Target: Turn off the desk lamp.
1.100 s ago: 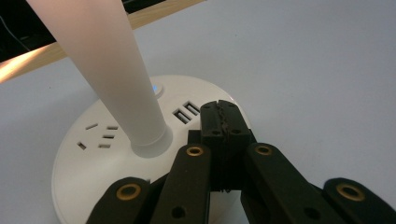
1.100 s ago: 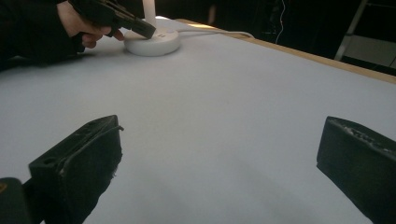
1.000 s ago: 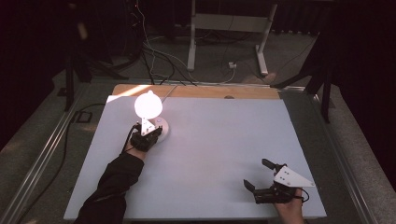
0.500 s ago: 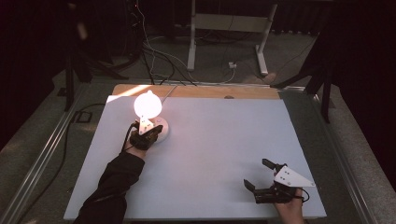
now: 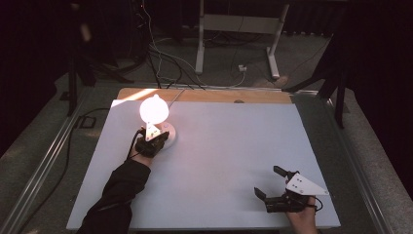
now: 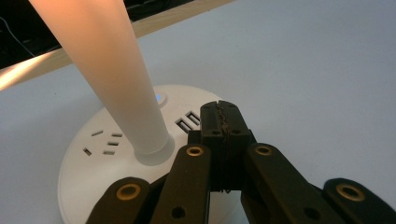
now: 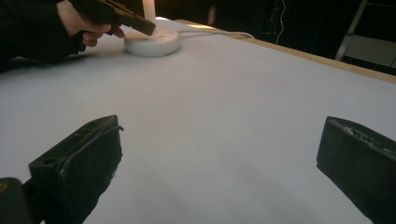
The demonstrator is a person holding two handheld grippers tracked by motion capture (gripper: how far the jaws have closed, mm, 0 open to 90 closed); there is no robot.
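Just beyond the closed, empty left claw (image 6: 221, 109) stands the lit lamp's round base (image 6: 107, 154).

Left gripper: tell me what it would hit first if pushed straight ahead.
Probably the round white lamp base: the shut left gripper hangs just over its top by the USB slots, angled downward. Whether it already touches is unclear.
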